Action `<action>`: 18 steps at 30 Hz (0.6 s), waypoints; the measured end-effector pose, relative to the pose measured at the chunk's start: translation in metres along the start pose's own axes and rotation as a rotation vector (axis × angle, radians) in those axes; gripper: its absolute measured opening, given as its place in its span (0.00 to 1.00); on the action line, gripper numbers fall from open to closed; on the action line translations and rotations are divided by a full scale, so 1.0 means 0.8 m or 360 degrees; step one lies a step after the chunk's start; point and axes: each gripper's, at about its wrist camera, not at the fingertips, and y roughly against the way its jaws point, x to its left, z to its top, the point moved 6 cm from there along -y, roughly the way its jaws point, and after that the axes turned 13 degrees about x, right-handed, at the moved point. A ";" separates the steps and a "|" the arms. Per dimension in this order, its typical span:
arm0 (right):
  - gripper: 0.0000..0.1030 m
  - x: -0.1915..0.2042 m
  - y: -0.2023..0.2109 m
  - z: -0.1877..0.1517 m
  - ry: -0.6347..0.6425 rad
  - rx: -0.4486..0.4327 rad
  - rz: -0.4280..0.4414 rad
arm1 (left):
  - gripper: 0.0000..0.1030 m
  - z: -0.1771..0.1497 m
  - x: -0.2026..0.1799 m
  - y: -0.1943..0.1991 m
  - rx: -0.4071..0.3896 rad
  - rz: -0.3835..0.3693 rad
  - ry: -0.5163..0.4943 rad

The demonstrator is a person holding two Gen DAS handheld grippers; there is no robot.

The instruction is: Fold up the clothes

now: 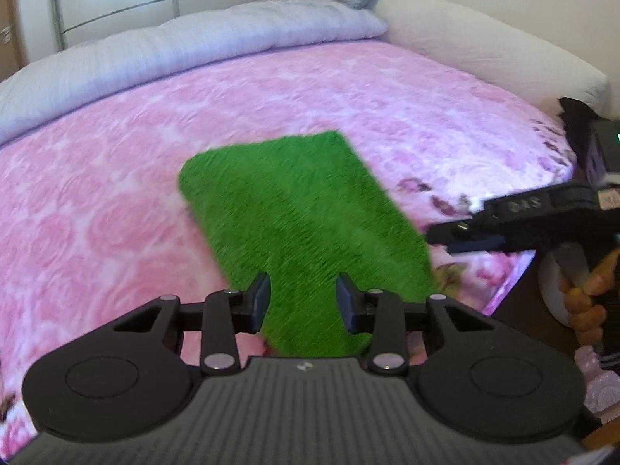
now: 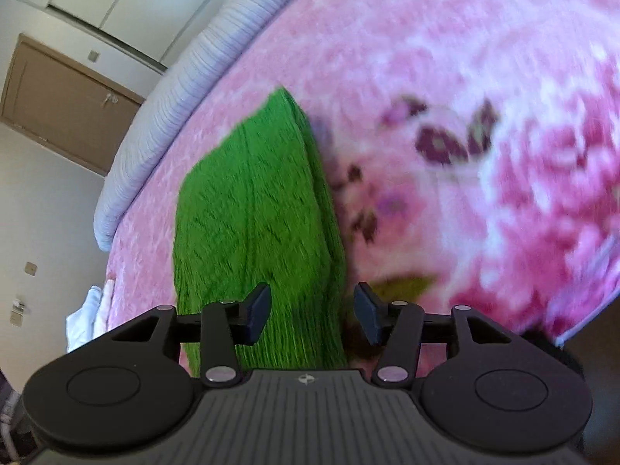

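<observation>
Green and fuzzy, your folded cloth (image 1: 306, 228) lies as a flat, neat rectangle on the pink floral bedspread (image 1: 97, 193). Your left gripper (image 1: 303, 302) and right gripper (image 2: 313, 312) both hang over its near end, jaws apart, gripping nothing.

We have two fisheye views, each mounted just behind a gripper and looking forward along its fingers, tilted down at the bed.

Our left wrist view sits near the bed's near edge, above the left gripper (image 1: 302, 302), and faces across the pink bedspread (image 1: 116, 193) toward the rolled duvet (image 1: 174, 46) and the wardrobe behind. The right gripper (image 1: 457, 232) enters at its right edge.

Our right wrist view, above the right gripper (image 2: 312, 310), is rolled sideways and closer to the bedspread (image 2: 465, 77), with a door (image 2: 58, 100) at its left.

Both views share the folded green cloth (image 1: 302, 209) (image 2: 252, 213), the bedspread and the duvet (image 2: 162, 108).
</observation>
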 end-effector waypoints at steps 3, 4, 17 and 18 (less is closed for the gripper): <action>0.46 0.028 0.007 0.010 0.0188 -0.0050 -0.0025 | 0.30 0.007 -0.024 -0.010 0.0002 -0.0077 -0.0124; 0.44 0.039 0.008 0.012 0.0260 -0.0055 -0.0027 | 0.30 0.005 -0.030 -0.018 0.0031 -0.0077 -0.0153; 0.32 0.055 -0.024 -0.006 0.0619 0.0122 -0.0370 | 0.34 -0.010 -0.025 -0.021 0.0127 0.0018 -0.0152; 0.33 0.059 -0.019 -0.007 0.0633 0.0103 -0.0364 | 0.33 -0.006 -0.021 -0.015 0.0100 0.0026 -0.0135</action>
